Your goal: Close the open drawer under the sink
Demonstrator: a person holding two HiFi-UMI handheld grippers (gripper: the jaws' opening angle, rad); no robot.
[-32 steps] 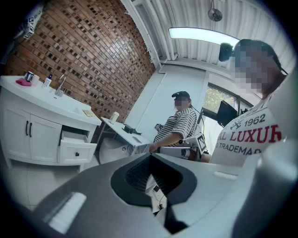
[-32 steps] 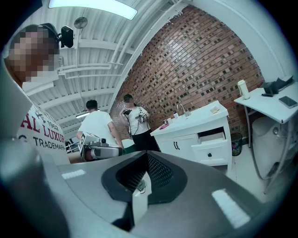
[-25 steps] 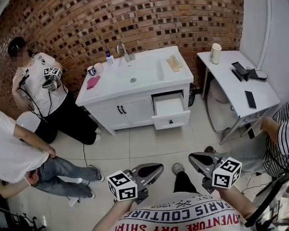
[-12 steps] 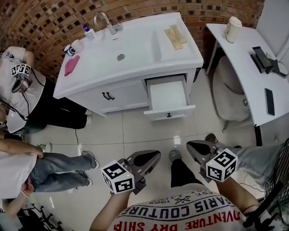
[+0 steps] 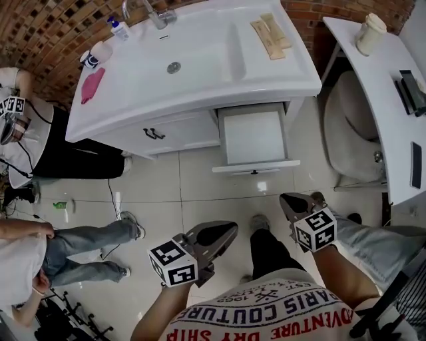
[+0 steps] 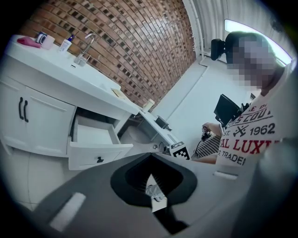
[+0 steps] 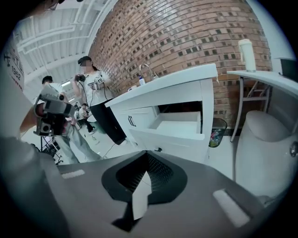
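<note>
The white sink cabinet [image 5: 166,130] stands ahead, and its right-hand drawer [image 5: 254,136] is pulled out and empty, with a small black knob [image 5: 255,172] on the front panel. Both grippers hover above the tiled floor, short of the drawer and touching nothing. My left gripper [image 5: 226,230] is shut and points toward the cabinet from the lower middle. The right gripper [image 5: 287,200], also shut, sits a little below the drawer front. The drawer [image 6: 93,135] appears at the left in the left gripper view beyond the gripper [image 6: 150,155]. In the right gripper view the drawer [image 7: 179,126] lies straight past the gripper [image 7: 146,152].
A white table [image 5: 393,86] with a cup [image 5: 370,33] and a phone [image 5: 416,166] stands at the right, with a pale bin [image 5: 353,133] beneath it. Two people sit on the floor at the left [image 5: 80,243]. A pink cloth [image 5: 92,85] and a faucet [image 5: 150,13] are on the sink top.
The head view has closed in on the cabinet, so the open drawer looks larger and nearer. The right gripper has moved forward toward the drawer front. Both grippers stay shut.
</note>
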